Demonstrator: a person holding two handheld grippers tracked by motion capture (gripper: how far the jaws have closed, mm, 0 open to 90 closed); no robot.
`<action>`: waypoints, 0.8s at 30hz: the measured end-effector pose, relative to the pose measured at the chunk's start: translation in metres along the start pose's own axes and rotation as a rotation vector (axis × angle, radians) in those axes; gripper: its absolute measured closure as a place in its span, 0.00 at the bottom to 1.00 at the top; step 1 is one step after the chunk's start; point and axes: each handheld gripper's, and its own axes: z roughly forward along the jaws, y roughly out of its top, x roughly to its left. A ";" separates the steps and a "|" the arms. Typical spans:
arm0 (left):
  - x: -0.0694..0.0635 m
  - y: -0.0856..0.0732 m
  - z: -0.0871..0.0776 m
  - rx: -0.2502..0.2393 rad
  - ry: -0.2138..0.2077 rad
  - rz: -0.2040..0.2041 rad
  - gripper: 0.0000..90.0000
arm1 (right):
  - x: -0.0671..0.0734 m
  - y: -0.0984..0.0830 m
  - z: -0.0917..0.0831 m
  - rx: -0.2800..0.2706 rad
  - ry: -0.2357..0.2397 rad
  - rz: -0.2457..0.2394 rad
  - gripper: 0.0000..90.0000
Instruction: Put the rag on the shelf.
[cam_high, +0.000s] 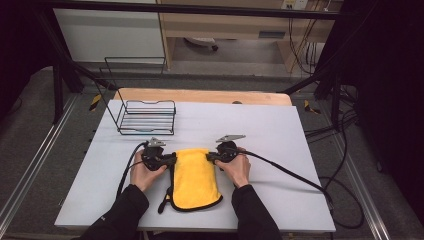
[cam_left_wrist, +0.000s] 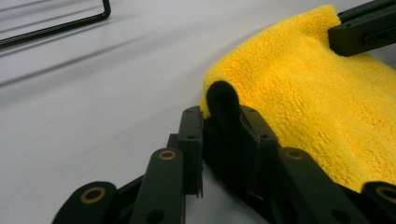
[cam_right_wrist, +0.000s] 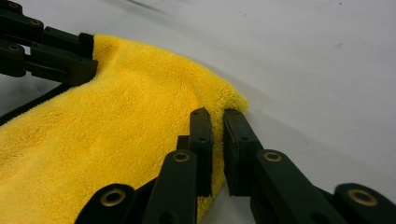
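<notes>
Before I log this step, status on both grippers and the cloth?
Left gripper shut on yellow cloth, far left corner. Right gripper shut on far right corner. Cloth flat on table. Wire rack behind, clear.

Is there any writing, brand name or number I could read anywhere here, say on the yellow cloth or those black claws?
None can be read.
Yellow cloth: plain, no label in sight.
Left claw and right claw: no markings.
Wire rack: bare.
Small plates on the far bench: too blurred to read.
</notes>
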 end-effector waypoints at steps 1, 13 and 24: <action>0.000 0.000 0.000 -0.001 -0.004 -0.006 0.82 | 0.000 0.000 0.000 -0.001 -0.001 0.001 0.94; 0.000 0.006 -0.028 -0.116 -0.050 -0.013 0.87 | 0.009 0.007 -0.027 -0.102 0.017 -0.042 0.94; -0.018 0.018 -0.057 -0.206 -0.069 0.047 0.87 | 0.021 0.010 -0.058 -0.211 0.023 -0.095 0.95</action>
